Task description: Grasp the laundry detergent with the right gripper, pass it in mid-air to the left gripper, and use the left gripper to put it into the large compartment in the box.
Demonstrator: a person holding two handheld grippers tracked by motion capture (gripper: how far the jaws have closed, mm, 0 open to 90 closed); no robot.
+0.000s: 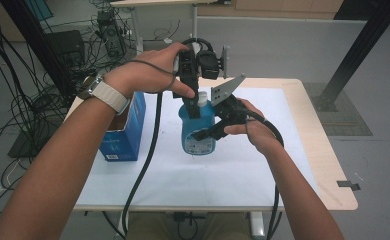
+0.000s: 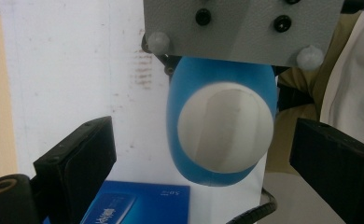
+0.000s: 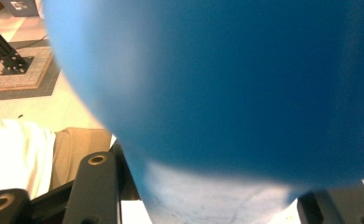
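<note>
A blue bottle (image 1: 197, 142) with a white cap (image 1: 202, 98) stands upright on the white-covered table (image 1: 233, 175). My left gripper (image 1: 195, 107) points straight down at the bottle's top. In the left gripper view its two black jaws stand wide apart on either side of the cap (image 2: 224, 128) without touching it, so my left gripper (image 2: 199, 135) is open. My right gripper (image 1: 204, 134) comes in from the right and is shut on the bottle's body. In the right gripper view the bottle (image 3: 227, 84) bulges close between the jaws of my right gripper (image 3: 213, 198).
A blue cardboard box (image 1: 128, 132) stands open on the table's left side, also seen in the left gripper view (image 2: 138, 205). The right gripper's grey plate (image 2: 241, 28) lies just beyond the cap. Cables and a computer (image 1: 68, 47) sit on the floor behind; a black post (image 1: 353, 55) rises back right.
</note>
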